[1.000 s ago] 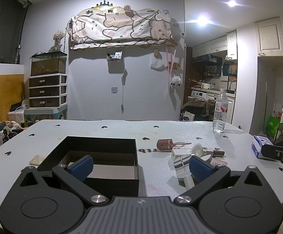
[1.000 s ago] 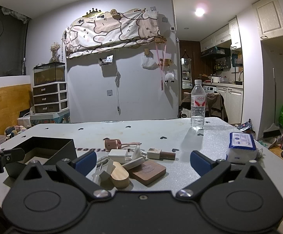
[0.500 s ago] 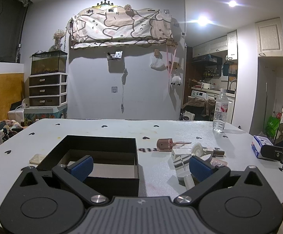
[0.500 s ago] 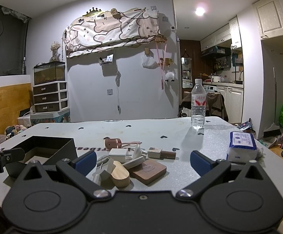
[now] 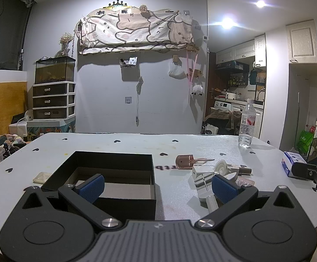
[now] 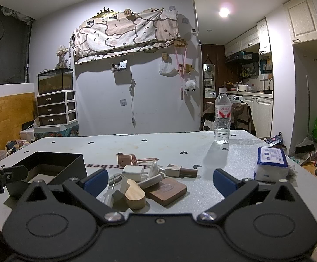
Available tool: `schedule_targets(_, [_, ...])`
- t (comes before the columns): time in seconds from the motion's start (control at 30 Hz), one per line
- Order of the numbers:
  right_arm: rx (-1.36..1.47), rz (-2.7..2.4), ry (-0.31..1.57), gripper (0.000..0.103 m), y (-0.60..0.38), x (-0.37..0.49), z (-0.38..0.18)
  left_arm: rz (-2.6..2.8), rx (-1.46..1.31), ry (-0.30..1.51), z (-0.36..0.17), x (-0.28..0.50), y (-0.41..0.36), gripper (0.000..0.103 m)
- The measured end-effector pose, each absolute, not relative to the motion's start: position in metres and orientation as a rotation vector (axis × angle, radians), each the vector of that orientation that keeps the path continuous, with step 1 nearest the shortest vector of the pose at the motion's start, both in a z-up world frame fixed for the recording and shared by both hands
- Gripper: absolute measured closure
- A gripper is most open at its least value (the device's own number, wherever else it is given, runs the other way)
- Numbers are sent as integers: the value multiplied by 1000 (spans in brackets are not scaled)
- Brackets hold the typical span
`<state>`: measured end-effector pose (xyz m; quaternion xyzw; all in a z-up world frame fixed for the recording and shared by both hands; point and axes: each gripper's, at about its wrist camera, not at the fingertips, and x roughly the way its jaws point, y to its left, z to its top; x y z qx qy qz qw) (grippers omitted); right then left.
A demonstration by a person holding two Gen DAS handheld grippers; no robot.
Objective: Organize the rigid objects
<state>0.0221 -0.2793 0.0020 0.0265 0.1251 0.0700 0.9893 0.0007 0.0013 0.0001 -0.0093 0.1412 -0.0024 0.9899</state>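
Observation:
An open black box [image 5: 112, 174] sits on the white table, also at the left of the right wrist view [image 6: 53, 163]. A pile of small rigid objects lies to its right: a white cube [image 6: 132, 172], a wooden oval piece [image 6: 134, 194], a dark wooden square coaster [image 6: 167, 188], a copper-coloured scoop [image 6: 126, 159] and a brown-capped tube [image 6: 181, 171]. The pile also shows in the left wrist view [image 5: 215, 172]. My left gripper [image 5: 157, 186] is open and empty in front of the box. My right gripper [image 6: 159, 181] is open and empty just before the pile.
A water bottle [image 6: 222, 118] stands at the far right of the table. A blue and white tissue pack [image 6: 271, 162] lies near the right edge. A small pale pad [image 5: 41, 177] lies left of the box. Drawers and a fish tank [image 5: 54, 91] stand beyond the table.

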Motion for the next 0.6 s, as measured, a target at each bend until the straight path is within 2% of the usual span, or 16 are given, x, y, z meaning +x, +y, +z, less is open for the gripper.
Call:
schedule_targets(0.43, [30,185,250,0,-267,27,-22,28,-36,292,-12,4,4,0])
schedule_targets(0.6, [66,193,281,0,-266,37,-32,102,-57,300,-15,6,28,0])
